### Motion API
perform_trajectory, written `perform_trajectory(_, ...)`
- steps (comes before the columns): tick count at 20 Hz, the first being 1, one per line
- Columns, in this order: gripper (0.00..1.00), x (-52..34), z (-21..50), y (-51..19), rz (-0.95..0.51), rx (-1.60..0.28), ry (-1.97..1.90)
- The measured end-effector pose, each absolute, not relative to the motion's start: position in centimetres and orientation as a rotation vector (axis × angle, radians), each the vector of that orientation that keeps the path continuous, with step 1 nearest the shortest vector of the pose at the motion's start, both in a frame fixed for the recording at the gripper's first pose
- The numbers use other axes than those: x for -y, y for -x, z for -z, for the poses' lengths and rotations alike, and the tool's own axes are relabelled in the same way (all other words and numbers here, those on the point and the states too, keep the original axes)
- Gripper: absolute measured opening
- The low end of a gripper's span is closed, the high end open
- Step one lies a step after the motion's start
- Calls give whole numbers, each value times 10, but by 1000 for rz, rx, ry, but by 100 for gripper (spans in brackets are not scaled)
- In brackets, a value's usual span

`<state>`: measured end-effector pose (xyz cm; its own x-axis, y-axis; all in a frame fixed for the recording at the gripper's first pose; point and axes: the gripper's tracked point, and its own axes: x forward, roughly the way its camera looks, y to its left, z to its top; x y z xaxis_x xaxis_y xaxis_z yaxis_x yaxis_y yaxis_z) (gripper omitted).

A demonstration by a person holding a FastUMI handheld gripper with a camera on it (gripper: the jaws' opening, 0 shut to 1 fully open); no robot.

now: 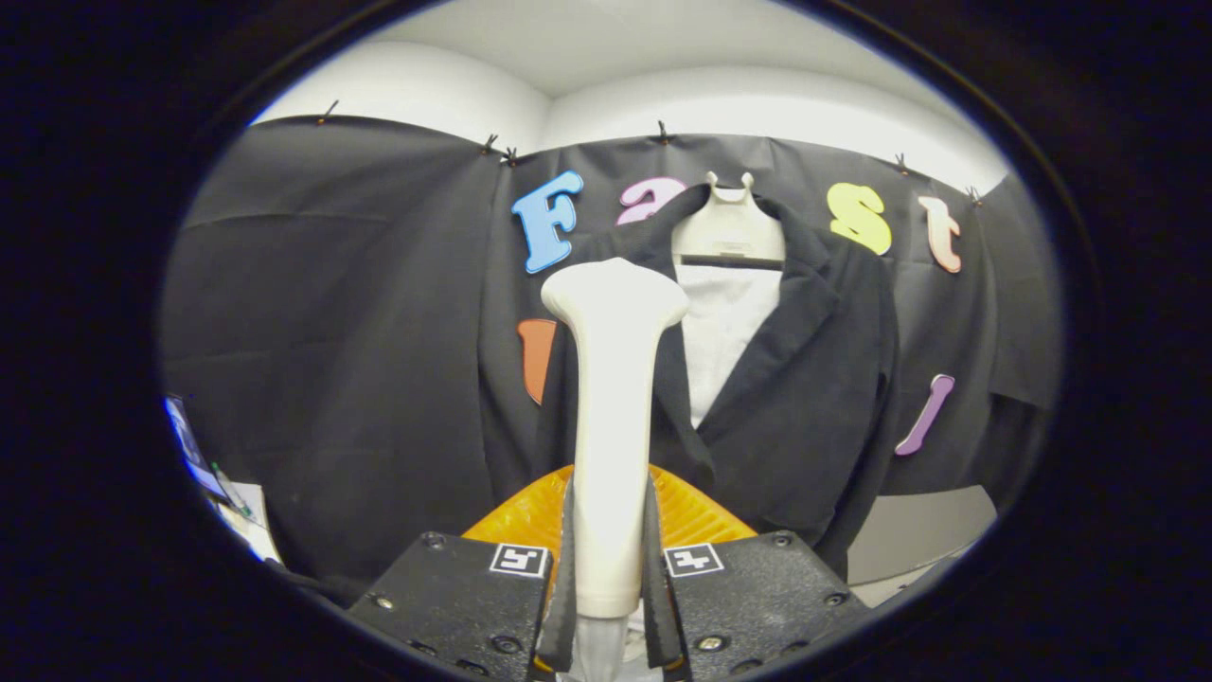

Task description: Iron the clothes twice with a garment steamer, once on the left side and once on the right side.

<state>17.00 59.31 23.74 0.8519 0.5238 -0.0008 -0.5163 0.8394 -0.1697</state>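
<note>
a: steamer [614,426] sits centre frame, white, standing upright between the two fingers. flared head at the top, about mid-height of the picture, handle running straight down to the bottom centre.

b: gripper [611,578] state?

a: pinching the steamer handle. both black fingers [562,559] press against its sides, one left, one right. low on the handle, near its lower end.

b: clothes?

a: black jacket [805,379] hangs beyond the fingers, centre to right of centre. it's on a white hanger [727,227] in the upper middle, up against the black cloth wall [331,332]. white shirt [724,332] shows in the open v between the lapels.

b: steamer touching the jacket?

a: can't tell. the head overlaps the jacket's left lapel in the picture, just left of the shirt, but depth isn't readable from this angle.

b: anything else near the fingers?

a: orange ribbed part [691,511] fanning out behind the handle, just above the finger blocks at lower centre. can't tell what it belongs to.

b: background?

a: white wall and ceiling [663,57] across the top, above the cloth. pale grey surface [914,535] at lower right, below the jacket hem. some papers and a pen [232,493] at lower left, too small and warped to make out more.
</note>
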Motion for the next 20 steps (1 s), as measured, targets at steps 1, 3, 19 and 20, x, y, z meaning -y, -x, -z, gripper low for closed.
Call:
perform_trajectory(1,32,-602,-242,-175,-558,52,162)
perform_trajectory(3,32,-614,-252,-187,-554,71,169)
perform_trajectory(19,32,-631,-209,-223,-550,6,260)
perform_trajectory(20,32,-628,-202,-222,-552,-11,256)
